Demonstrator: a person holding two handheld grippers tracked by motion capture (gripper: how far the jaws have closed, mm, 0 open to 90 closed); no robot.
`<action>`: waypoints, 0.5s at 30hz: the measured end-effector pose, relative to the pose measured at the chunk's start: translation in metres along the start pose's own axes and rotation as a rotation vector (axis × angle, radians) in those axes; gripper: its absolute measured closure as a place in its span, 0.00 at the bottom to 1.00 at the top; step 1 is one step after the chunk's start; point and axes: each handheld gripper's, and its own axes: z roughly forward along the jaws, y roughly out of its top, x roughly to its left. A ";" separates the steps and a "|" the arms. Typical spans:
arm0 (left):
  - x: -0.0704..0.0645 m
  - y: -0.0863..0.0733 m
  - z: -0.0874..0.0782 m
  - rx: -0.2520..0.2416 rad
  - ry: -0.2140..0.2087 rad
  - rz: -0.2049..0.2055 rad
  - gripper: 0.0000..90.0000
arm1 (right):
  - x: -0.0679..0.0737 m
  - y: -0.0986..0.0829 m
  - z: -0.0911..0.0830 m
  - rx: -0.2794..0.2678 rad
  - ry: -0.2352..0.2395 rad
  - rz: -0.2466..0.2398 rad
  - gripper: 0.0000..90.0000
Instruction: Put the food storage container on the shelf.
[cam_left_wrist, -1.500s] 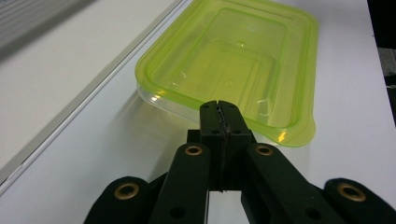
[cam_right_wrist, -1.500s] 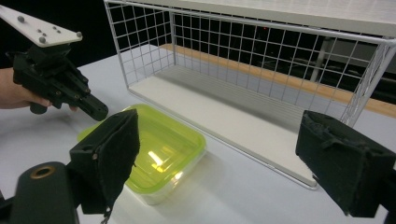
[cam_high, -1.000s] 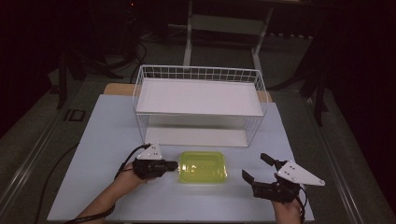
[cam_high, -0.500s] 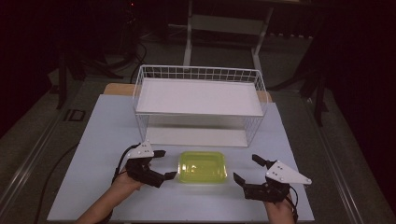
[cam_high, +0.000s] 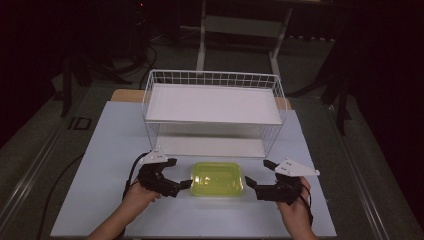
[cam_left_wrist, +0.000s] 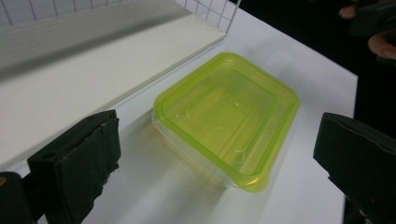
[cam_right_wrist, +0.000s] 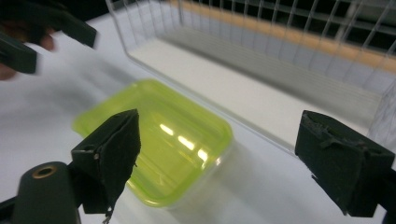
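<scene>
A clear box with a yellow-green lid (cam_high: 217, 179) lies flat on the white table top, just in front of the wire rack. My left gripper (cam_high: 179, 173) is at the box's left side, open, its lower jaw tip close to the lid's corner. At the right side my right gripper (cam_high: 257, 173) is open too, a small gap from the box. In the left gripper view the box (cam_left_wrist: 226, 119) lies ahead between the wide-apart jaws of that gripper (cam_left_wrist: 217, 158). The right gripper view has the box (cam_right_wrist: 173, 135) ahead and left of centre between its own gripper's (cam_right_wrist: 226, 156) spread jaws.
A white wire rack (cam_high: 212, 102) with a flat white shelf stands right behind the box, and its lower board (cam_left_wrist: 93, 70) runs close along the box's far side. The white table top (cam_high: 115, 150) has bare room left, right and in front. The surroundings are dark floor.
My left gripper opened and shifted slightly back toward the box's left corner. My right gripper moved left and forward, closing in on the box's right side.
</scene>
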 end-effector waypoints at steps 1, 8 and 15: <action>0.001 0.001 0.001 0.002 0.000 -0.025 0.02 | -0.002 0.002 0.003 0.015 0.015 0.021 0.15; 0.004 0.007 0.010 0.036 -0.033 -0.156 0.02 | -0.019 0.010 0.026 0.148 0.093 0.218 0.14; 0.007 0.005 0.022 0.094 -0.043 -0.251 0.02 | -0.026 0.005 0.049 0.269 0.111 0.418 0.15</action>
